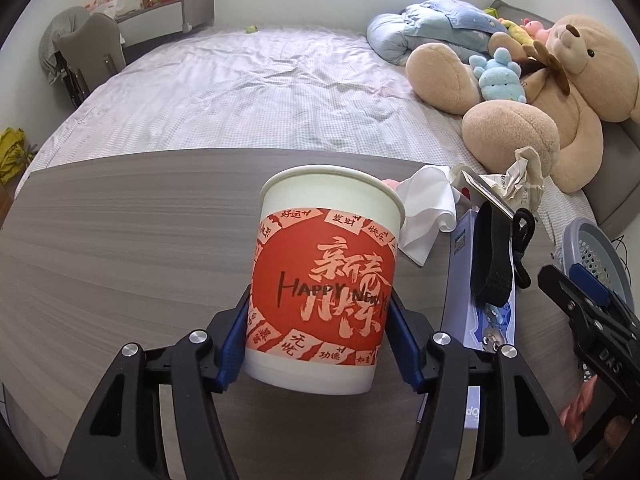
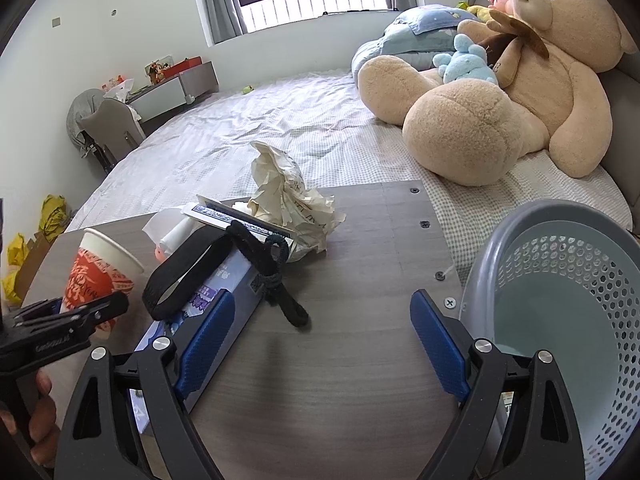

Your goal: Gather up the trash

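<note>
**Readable print on the desk**

On my left wrist feed, the paper cup (image 1: 324, 284) carries a red band with "HAPPY NEW" in dark letters across big pale Chinese brush characters; the word after it runs out of sight round the cup. Small white tags ring the band, and I can read 好运 at 11 o'clock, 发财 at 12 o'clock, 快乐 at 1 o'clock. At 3 o'clock from the cup, the other gripper's black frame (image 1: 600, 344) shows the raised letters "DAS". The blue box (image 1: 464, 248) has lettering at its near end, too cropped for me to read. Handwriting on the crumpled paper (image 2: 288, 192) is illegible.
</note>
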A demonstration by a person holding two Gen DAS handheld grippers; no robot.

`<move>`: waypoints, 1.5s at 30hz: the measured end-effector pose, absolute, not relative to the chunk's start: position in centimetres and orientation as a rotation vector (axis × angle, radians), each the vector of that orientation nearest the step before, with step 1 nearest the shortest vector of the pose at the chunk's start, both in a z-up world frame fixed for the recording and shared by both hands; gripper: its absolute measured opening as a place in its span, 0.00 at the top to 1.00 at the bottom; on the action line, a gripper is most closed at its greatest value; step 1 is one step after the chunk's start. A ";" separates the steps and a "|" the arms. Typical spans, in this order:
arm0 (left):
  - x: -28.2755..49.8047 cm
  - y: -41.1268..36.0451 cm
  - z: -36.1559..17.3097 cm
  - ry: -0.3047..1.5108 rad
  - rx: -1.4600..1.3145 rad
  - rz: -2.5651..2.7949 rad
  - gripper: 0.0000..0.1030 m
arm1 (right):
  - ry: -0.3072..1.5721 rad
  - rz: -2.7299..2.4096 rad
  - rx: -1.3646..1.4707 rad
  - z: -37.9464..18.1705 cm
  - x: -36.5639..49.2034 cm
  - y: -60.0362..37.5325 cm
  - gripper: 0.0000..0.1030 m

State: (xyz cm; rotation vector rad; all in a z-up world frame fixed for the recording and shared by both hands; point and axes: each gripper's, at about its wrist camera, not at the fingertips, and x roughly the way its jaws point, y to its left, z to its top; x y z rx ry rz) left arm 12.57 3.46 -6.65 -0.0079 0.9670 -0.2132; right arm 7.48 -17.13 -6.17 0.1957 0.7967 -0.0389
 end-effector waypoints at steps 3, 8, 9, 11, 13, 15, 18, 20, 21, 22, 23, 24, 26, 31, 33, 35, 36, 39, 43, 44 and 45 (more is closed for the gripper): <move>12.3 3.6 -6.5 0.970 -0.027 -0.227 0.42 | 0.837 -0.006 0.212 -6.6 8.6 -17.1 0.36; 12.3 3.8 -6.1 0.958 -0.042 -0.232 0.42 | 0.855 0.028 0.240 -6.8 9.8 -17.1 0.46; 12.3 3.9 -6.0 0.956 -0.044 -0.234 0.42 | 0.856 0.034 0.238 -6.8 10.0 -17.0 0.46; 12.3 4.0 -6.0 0.953 -0.043 -0.236 0.42 | 0.856 0.042 0.240 -6.9 10.2 -16.9 0.48; 12.3 4.0 -6.0 0.954 -0.044 -0.237 0.42 | 0.859 0.051 0.249 -7.1 10.5 -16.8 0.48; 12.3 4.0 -6.1 0.957 -0.046 -0.238 0.42 | 0.861 0.055 0.252 -7.1 10.8 -16.9 0.48; 12.2 4.1 -6.2 0.960 -0.049 -0.238 0.42 | 0.868 0.071 0.249 -7.3 11.2 -16.7 0.53; 12.2 4.1 -6.2 0.962 -0.049 -0.236 0.42 | 0.881 0.085 0.235 -7.5 11.6 -16.4 0.66; 12.3 4.1 -6.2 0.963 -0.050 -0.236 0.42 | 0.886 0.090 0.231 -7.6 11.6 -16.3 0.69; 12.3 4.1 -6.2 0.964 -0.050 -0.236 0.42 | 0.891 0.098 0.228 -7.6 11.7 -16.2 0.77; 12.3 4.1 -6.2 0.965 -0.050 -0.236 0.42 | 0.891 0.103 0.226 -7.6 11.7 -16.1 0.81; 12.3 4.1 -6.2 0.964 -0.050 -0.235 0.42 | 0.888 0.107 0.222 -7.6 11.7 -15.9 0.84; 12.3 4.1 -6.2 0.963 -0.049 -0.236 0.42 | 0.878 0.106 0.219 -7.5 11.4 -15.8 0.87; 11.9 4.0 -6.0 0.956 -0.044 -0.240 0.42 | 0.868 0.097 0.238 -7.1 10.5 -16.1 0.87; 11.6 3.8 -5.8 0.953 -0.043 -0.245 0.42 | 0.870 0.092 0.245 -7.0 9.9 -16.4 0.87; 11.3 3.6 -5.6 0.950 -0.042 -0.251 0.42 | 0.873 0.086 0.249 -6.9 9.1 -16.6 0.87; 11.1 3.6 -5.5 0.948 -0.042 -0.256 0.42 | 0.873 0.082 0.250 -6.8 8.7 -16.7 0.87; 10.3 3.0 -4.9 0.938 -0.039 -0.272 0.42 | 0.869 0.072 0.260 -6.4 7.5 -17.1 0.87; 9.4 2.1 -3.9 0.918 -0.032 -0.297 0.42 | 0.850 0.055 0.270 -5.4 5.7 -17.8 0.87; 9.1 1.8 -3.6 0.912 -0.030 -0.304 0.42 | 0.845 0.050 0.273 -5.2 5.3 -18.0 0.87; 8.9 1.4 -3.3 0.906 -0.028 -0.311 0.42 | 0.838 0.044 0.276 -4.9 4.7 -18.2 0.87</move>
